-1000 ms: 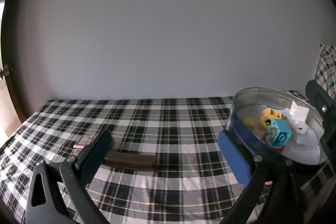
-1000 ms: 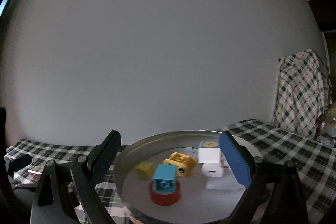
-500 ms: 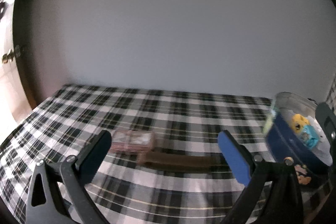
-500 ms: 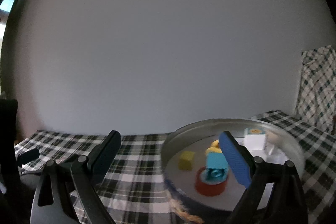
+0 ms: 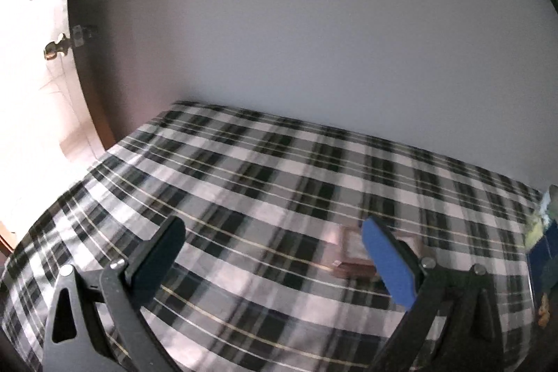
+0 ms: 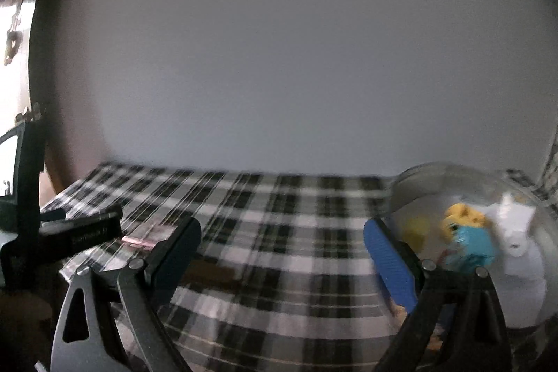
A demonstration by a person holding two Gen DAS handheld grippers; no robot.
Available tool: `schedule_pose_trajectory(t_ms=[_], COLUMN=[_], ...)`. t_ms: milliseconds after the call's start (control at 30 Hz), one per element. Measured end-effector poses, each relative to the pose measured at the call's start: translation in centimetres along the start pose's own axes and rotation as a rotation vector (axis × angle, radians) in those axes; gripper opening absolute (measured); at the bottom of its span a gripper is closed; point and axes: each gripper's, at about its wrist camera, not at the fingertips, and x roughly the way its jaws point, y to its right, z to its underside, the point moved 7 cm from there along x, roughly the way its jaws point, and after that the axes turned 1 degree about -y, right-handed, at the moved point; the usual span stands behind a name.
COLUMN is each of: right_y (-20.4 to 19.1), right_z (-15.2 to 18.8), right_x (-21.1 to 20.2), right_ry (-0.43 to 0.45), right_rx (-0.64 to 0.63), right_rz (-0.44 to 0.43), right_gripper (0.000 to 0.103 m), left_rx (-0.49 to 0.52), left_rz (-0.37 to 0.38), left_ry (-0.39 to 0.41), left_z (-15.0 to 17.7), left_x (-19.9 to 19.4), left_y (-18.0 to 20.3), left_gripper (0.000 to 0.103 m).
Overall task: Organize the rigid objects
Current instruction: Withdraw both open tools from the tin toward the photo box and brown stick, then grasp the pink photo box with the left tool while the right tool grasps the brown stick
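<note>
A round metal tin (image 6: 418, 176) stands on the plaid cloth at the right and holds a blue block (image 6: 476, 244), a yellow toy (image 6: 462, 217), a small yellow cube (image 6: 415, 230) and white pieces (image 6: 516, 218). A pink flat box (image 5: 352, 244) with a dark brown bar (image 5: 355, 269) lies on the cloth, partly behind my left gripper's blue pad. My left gripper (image 5: 275, 253) is open and empty above the cloth. My right gripper (image 6: 282, 253) is open and empty, left of the tin. The pink box (image 6: 139, 241) and brown bar (image 6: 212, 274) also show in the right wrist view.
The black-and-white plaid cloth (image 5: 261, 183) covers the table up to a plain grey wall. A dark door frame and bright doorway (image 5: 35, 93) are at the left. The other gripper (image 6: 76, 232) shows at the left of the right wrist view. The tin's blue side (image 5: 544, 250) is at the far right.
Both views have swung left. The tin has slid to the right edge of each view. The pink box and brown bar now sit by the left gripper's right finger.
</note>
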Motion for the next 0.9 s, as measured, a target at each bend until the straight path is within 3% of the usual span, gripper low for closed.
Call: schedule_pose_trajectory(t_ms=[267, 367, 500, 600, 633, 767, 900], right_y=[-3.8, -5.9, -7.3, -7.3, -7.5, -8.1, -7.9], right_z=[1.8, 2.3, 2.4, 2.9, 3.2, 4.7, 4.8], right_x=[3.7, 4.0, 4.1, 5.4, 6.1, 7.6, 6.9], right_ry=[-0.192, -0.224, -0.181, -0.232, -0.268, -0.350, -0.336], right_rx=[-0.002, -0.149, -0.400, -0.471, -0.487, -0.560, -0.550], right_rz=[-0.163, -0.239, -0.286, -0.322, -0.345, -0.323, -0.300], right_gripper=[0.096, 0.096, 0.096, 0.096, 0.092, 0.049, 0.022], left_rx=[-0.014, -0.010, -0.028, -0.015, -0.011, -0.013, -0.029], left_rz=[0.006, -0.004, 0.014, 0.016, 0.020, 0.055, 0.079], left_ry=[-0.034, -0.038, -0.047, -0.047, -0.050, -0.068, -0.073], left_z=[-0.1, -0.2, -0.3, -0.2, -0.2, 0.1, 0.3], left_x=[0.5, 0.4, 0.4, 0.4, 0.5, 0.8, 0.9], left_y=[-1.3, -1.8, -2.1, -1.9, -1.8, -1.3, -1.2], left_gripper=[0.102, 0.102, 0.102, 0.102, 0.102, 0.102, 0.102])
